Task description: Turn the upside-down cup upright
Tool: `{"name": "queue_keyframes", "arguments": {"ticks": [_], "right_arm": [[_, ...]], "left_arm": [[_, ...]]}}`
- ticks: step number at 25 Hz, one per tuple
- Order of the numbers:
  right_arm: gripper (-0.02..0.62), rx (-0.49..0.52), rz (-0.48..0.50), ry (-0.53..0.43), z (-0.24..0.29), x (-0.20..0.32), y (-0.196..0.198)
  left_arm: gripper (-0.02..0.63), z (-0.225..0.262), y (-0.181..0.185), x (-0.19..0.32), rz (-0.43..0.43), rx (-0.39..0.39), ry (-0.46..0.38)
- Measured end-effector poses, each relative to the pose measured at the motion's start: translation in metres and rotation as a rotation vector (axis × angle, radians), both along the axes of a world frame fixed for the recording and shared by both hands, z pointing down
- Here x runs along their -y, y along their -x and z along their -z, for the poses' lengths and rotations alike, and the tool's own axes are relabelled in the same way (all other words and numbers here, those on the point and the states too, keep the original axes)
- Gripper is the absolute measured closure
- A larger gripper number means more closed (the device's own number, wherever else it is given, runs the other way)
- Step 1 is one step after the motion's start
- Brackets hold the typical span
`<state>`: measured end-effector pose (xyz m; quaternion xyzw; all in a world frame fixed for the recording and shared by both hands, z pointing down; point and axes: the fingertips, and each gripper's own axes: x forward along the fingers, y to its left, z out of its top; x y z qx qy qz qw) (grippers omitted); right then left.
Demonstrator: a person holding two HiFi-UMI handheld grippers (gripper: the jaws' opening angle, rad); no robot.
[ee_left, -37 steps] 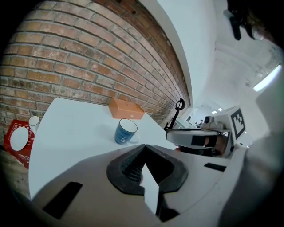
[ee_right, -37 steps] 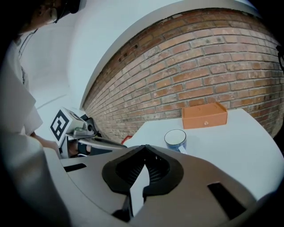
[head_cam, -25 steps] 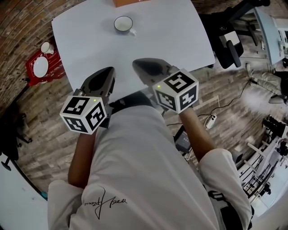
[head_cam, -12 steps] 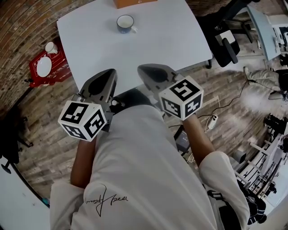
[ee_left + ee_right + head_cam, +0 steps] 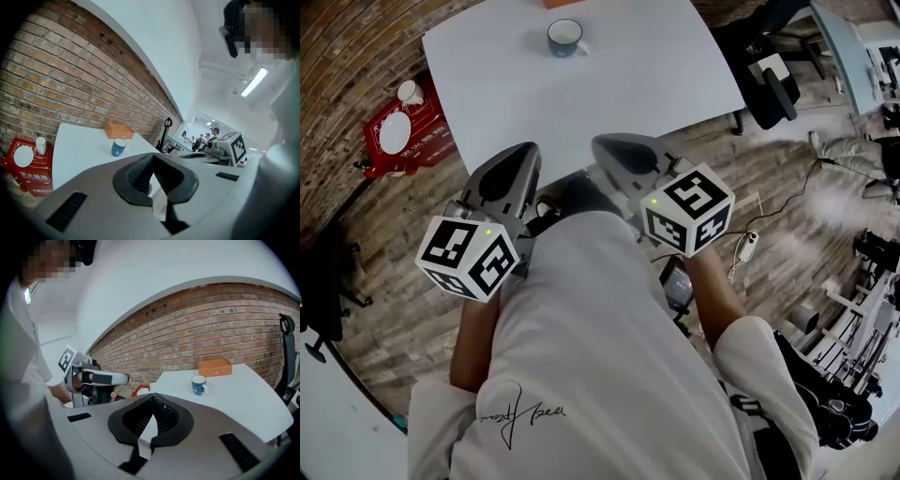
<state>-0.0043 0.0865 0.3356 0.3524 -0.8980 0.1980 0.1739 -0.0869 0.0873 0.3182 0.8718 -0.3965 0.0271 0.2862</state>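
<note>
Both grippers have drawn back toward the person's body, and the blue cup now stands upright, well apart from them.

The left gripper point(image 5: 523, 150) and right gripper point(image 5: 602, 143) each have their jaws closed together on nothing, with the tips by the near edge of the white table point(image 5: 637, 89). The cup point(image 5: 565, 37) sits mouth-up at the table's far end, near an orange box point(image 5: 214, 367). Judging by this, the turning looks finished.
</note>
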Motion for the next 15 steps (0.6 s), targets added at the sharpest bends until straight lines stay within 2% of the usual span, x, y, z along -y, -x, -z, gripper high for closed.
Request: {"name": "queue_keyframes", "arguments": {"ticks": [15], "right_arm": [[0.575,-0.003,0.002,-0.014,0.0080,-0.0050,-0.0025]], "left_arm": [[0.597,-0.0027,0.0019,-0.0071,0.013,-0.031,0.015]]}}
